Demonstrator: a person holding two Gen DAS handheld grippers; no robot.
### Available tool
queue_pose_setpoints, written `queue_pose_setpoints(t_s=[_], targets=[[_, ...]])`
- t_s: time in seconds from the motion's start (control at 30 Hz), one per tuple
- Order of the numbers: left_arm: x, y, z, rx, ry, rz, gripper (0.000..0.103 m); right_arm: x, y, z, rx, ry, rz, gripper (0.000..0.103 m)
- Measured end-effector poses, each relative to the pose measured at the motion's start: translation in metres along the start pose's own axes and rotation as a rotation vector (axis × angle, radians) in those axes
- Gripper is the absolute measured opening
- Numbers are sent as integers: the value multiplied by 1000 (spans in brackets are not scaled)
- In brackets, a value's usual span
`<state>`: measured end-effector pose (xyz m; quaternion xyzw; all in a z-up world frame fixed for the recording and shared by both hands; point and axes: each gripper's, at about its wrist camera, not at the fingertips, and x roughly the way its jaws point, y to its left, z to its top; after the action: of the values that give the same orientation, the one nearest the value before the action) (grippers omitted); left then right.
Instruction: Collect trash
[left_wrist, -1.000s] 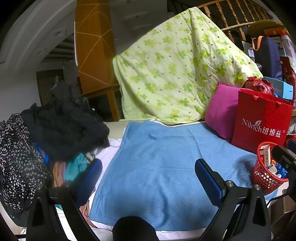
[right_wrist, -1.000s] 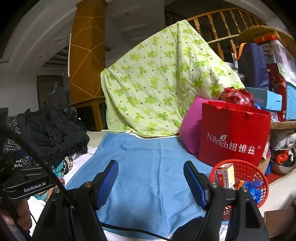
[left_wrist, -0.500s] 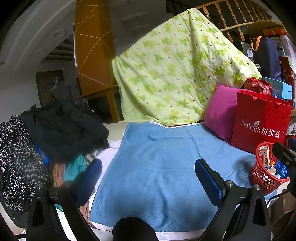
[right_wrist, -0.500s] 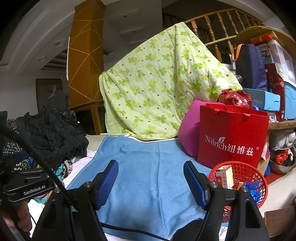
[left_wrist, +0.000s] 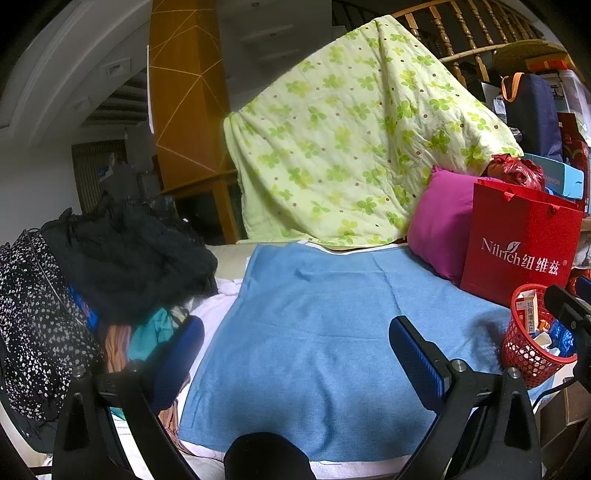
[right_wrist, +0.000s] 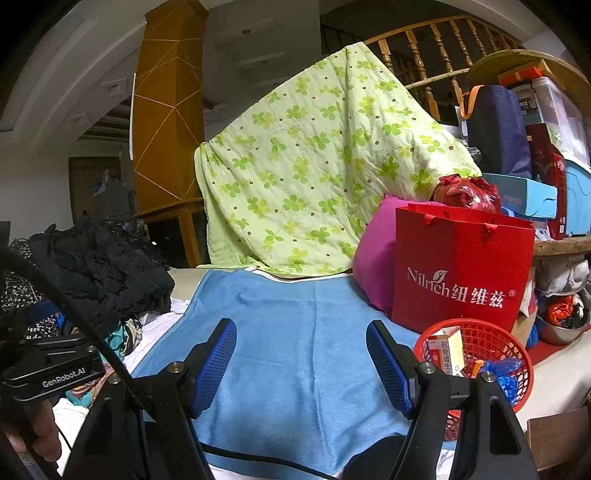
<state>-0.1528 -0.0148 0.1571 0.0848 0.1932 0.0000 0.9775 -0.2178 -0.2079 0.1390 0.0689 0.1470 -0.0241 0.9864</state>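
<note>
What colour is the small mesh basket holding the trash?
Red: the basket shows best in the right wrist view, in front of the red paper bag.

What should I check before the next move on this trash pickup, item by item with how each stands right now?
1. Left gripper empty and open: ok.
2. Right gripper empty and open: ok.
3. Red basket upright at the blue towel's right edge: ok.
4. Room left in the basket above the medicine box and blue wrapper: ok.
5. Loose trash left on the towel: none visible.
6. Trash hidden in the clothes pile: cannot tell.
</note>
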Motion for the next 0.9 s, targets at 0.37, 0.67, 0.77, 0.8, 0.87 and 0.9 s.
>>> queue_pose_setpoints(t_s=[0.37,0.67,0.77,0.8,0.87,0.9], targets=[[0,-49,5,65,0,-76,100,-15,-35,-1,1,-25,-112,76],[3,-146,15,210,-5,-235,100,-43,-119,-4,85,-22,-303,76],[5,-175,19,237,1,-294,100,-50,-146,-5,125,-18,-352,76],[6,-183,20,247,3,-311,100,-51,-152,-6,136,-17,-362,76],[8,-198,21,266,7,-338,100,-54,-166,-8,162,-12,-385,76],[10,-205,22,275,10,-351,100,-53,-172,-9,172,-8,-394,76]])
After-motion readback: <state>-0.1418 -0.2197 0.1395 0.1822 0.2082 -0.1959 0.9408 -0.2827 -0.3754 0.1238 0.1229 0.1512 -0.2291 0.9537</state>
